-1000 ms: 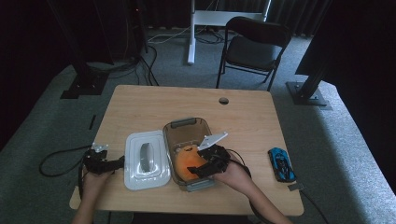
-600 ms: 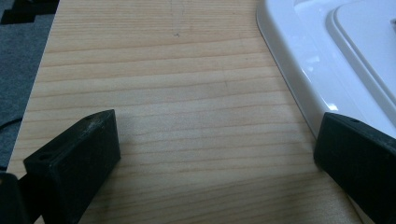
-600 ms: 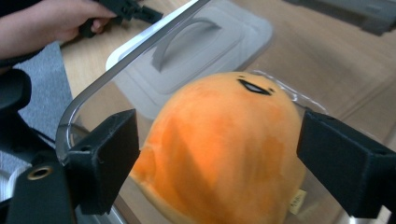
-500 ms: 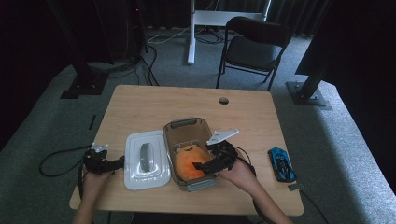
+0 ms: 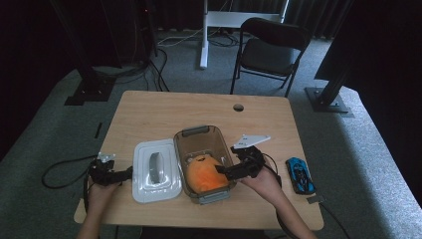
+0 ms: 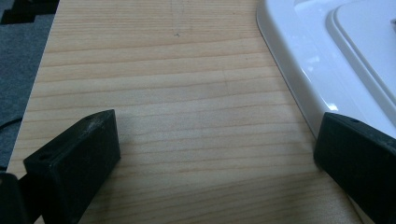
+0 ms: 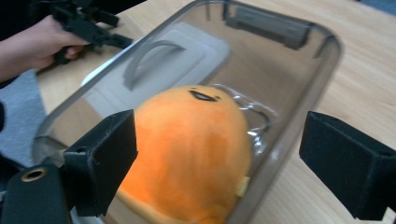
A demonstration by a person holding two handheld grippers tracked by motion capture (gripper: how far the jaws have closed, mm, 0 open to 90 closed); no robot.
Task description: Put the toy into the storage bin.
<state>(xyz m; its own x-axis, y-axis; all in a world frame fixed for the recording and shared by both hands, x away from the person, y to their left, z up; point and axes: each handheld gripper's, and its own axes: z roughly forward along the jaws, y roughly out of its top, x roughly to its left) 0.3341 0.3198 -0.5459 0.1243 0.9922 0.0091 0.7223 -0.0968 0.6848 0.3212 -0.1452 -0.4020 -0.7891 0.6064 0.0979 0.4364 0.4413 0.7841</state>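
Orange egg-shaped plush toy inside clear grey plastic tub at centre frame, right tool just spread wide at its rim, gripping nothing, left tool spread beside white flat lid on wooden surface.

Lab or studio; black curtains; camera stands

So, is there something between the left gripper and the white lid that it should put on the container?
Nothing visible. The left gripper, jaws open, sits on bare table just beside the white lid. The container next to the lid holds an orange plush toy, and the right gripper sits at its rim.
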